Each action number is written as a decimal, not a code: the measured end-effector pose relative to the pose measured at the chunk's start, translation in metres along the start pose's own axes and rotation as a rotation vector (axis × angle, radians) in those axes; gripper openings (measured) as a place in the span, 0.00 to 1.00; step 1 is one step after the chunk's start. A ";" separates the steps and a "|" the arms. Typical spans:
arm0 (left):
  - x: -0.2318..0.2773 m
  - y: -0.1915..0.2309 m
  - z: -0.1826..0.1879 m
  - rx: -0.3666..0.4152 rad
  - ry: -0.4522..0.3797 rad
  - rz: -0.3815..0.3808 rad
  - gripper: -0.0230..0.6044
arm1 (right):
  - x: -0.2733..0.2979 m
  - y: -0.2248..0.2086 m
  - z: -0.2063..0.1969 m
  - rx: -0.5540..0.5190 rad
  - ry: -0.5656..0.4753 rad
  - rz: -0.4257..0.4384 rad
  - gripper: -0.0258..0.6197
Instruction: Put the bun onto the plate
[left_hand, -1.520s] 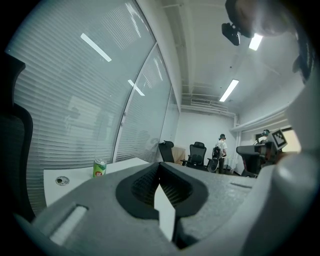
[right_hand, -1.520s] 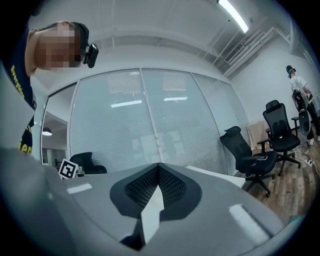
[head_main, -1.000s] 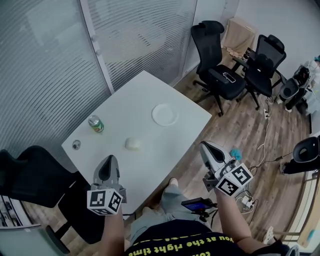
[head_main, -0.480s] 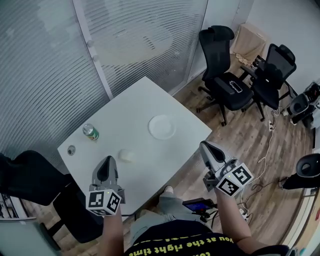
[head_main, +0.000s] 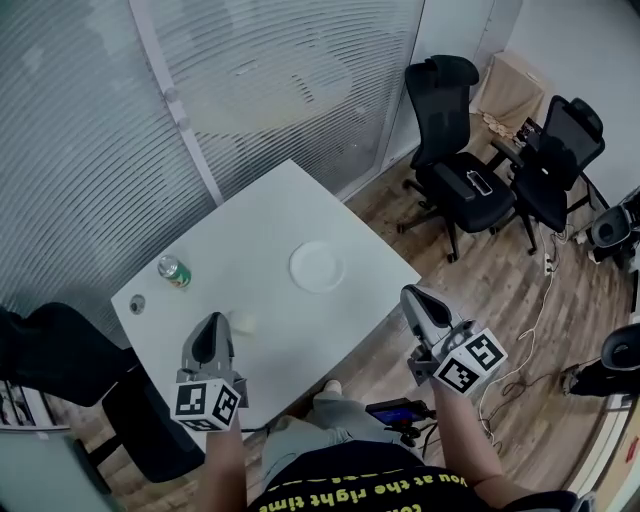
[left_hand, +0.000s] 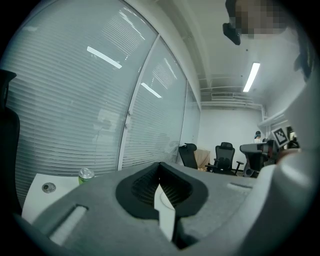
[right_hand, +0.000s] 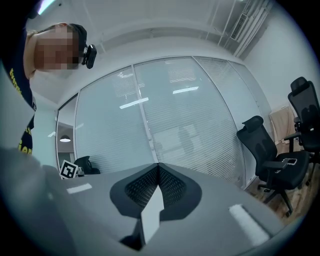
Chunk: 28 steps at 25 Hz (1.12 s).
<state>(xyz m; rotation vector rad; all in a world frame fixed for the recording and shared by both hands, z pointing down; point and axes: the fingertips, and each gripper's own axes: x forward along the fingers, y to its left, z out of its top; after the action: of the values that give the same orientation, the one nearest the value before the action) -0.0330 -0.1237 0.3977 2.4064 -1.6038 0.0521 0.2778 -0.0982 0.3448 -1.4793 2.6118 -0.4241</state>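
Observation:
In the head view a pale bun (head_main: 241, 322) lies near the front of the white table (head_main: 270, 215), with a white plate (head_main: 317, 267) empty behind it to the right. My left gripper (head_main: 212, 320) hovers over the table's near edge, its tip just left of the bun and apart from it. Off the table's right corner, above the wooden floor, is my right gripper (head_main: 411, 294). The left gripper view shows the left gripper (left_hand: 160, 165) with jaws together and nothing between them. The right gripper (right_hand: 158, 165) in its own view looks the same.
A green can (head_main: 172, 271) and a small round object (head_main: 136, 304) stand at the table's left end; the can (left_hand: 86, 174) also shows in the left gripper view. Black office chairs (head_main: 447, 120) stand at the back right, another chair (head_main: 50, 355) at the near left. A glass wall with blinds (head_main: 120, 130) runs behind.
The table, bun and plate have slid down and left in the head view, so the bun now lies close to the left gripper's tip. Both grippers stay shut.

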 end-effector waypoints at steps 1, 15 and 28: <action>0.001 -0.001 0.000 0.001 -0.001 0.004 0.04 | 0.000 -0.003 -0.001 0.003 0.002 0.003 0.05; 0.002 -0.003 0.016 0.009 -0.016 0.043 0.04 | 0.010 -0.014 -0.003 0.028 0.019 0.033 0.05; 0.005 0.007 0.006 -0.002 0.005 0.016 0.04 | 0.030 0.010 -0.007 0.024 0.024 0.054 0.05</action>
<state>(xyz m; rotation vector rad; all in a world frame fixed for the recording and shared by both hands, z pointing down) -0.0378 -0.1321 0.3936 2.3900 -1.6200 0.0593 0.2519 -0.1177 0.3499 -1.4013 2.6486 -0.4678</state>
